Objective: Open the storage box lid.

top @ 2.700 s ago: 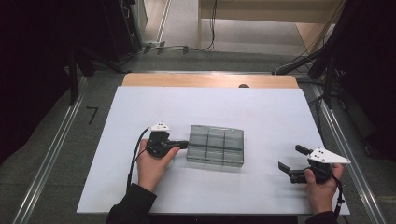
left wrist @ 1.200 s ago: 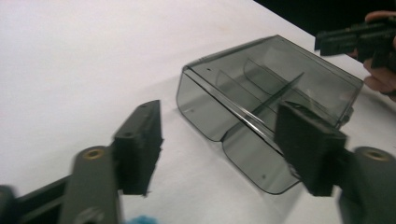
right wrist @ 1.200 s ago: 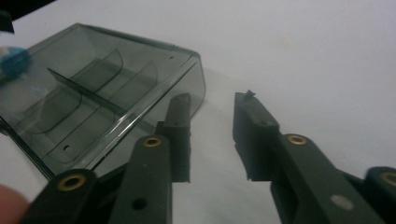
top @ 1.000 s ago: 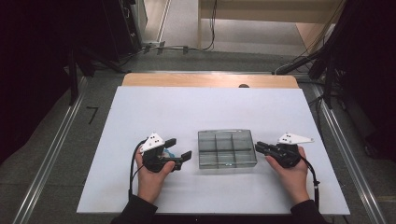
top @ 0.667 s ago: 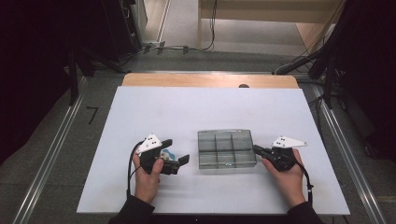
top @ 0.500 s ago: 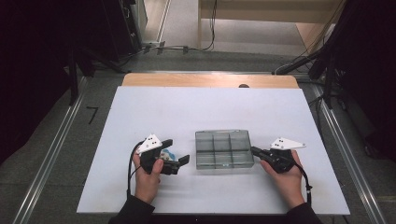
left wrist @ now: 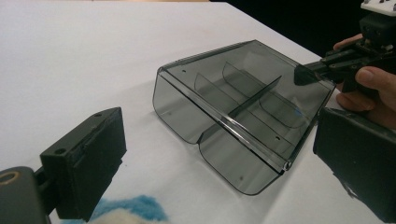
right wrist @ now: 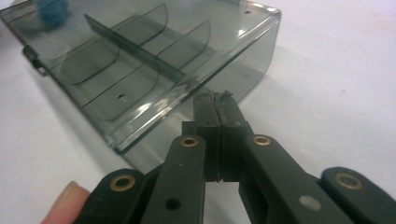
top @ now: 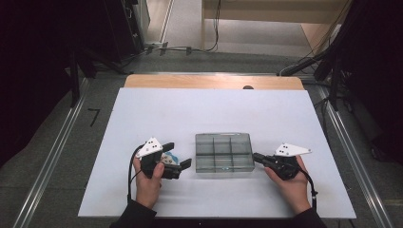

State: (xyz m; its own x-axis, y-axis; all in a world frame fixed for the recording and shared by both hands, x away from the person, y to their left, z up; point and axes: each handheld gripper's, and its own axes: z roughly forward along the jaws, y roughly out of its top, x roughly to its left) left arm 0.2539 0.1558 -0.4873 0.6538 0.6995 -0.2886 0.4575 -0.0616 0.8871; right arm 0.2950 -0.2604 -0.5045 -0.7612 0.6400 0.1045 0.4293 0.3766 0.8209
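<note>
The smoky clear compartment box (top: pixel 223 152) sits lid down near the middle of the white table (top: pixel 209 109), a little toward six o'clock. At its three o'clock edge the right gripper (top: pixel 259 157) has its jaws clenched flat together; in the right gripper view the closed tips (right wrist: pixel 217 100) press against the lid's rim at the box's side wall, nothing between them. At nine o'clock of the box the left gripper (top: pixel 178 156) hangs released, jaws spread wide and having just been opening, with bare table between them and the box well clear of both pads (left wrist: pixel 86 158). Under that gripper lies a small blue and white fluffy thing (top: pixel 169 158), seen in the left gripper view as a blue tuft (left wrist: pixel 130 212) at six o'clock. Beyond the table's twelve o'clock edge runs a wooden strip (top: pixel 214 81), then cables (top: pixel 176 47) on the grey floor. Nothing lies between either gripper and the box.
</note>
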